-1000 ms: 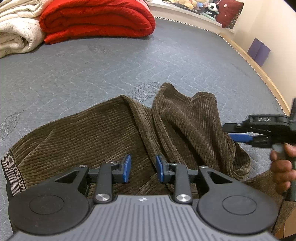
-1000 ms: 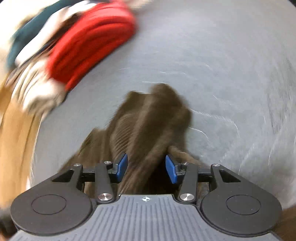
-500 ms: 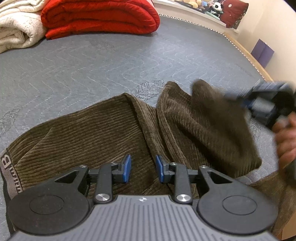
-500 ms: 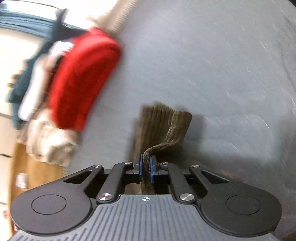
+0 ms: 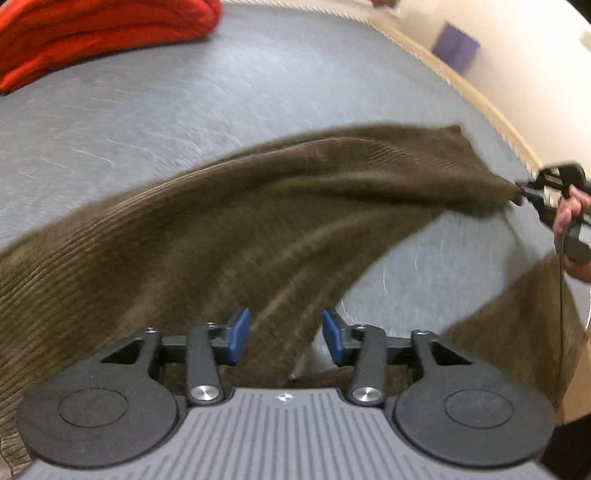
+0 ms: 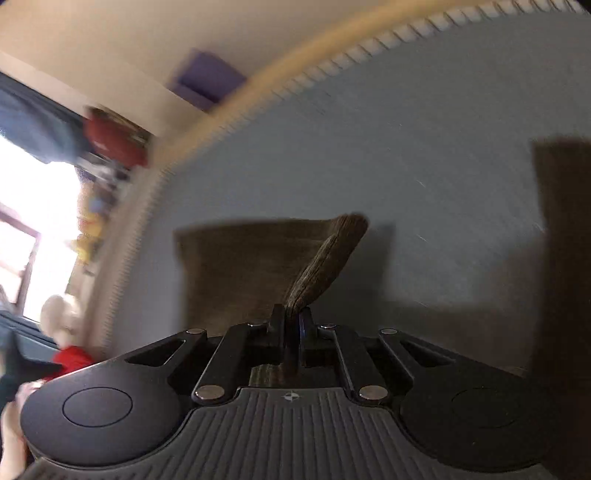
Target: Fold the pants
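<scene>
The brown ribbed corduroy pants [image 5: 258, 221] lay on the grey quilted mattress [image 5: 184, 103], one leg stretched taut towards the right gripper [image 6: 291, 321], whose fingers were clamped on its hem. Half a second earlier that leg had sat bunched beside the other. The left gripper [image 5: 282, 332] hovered over the cloth with jaws apart, wider than before. A folded red blanket [image 5: 92, 33] lay beyond.
</scene>
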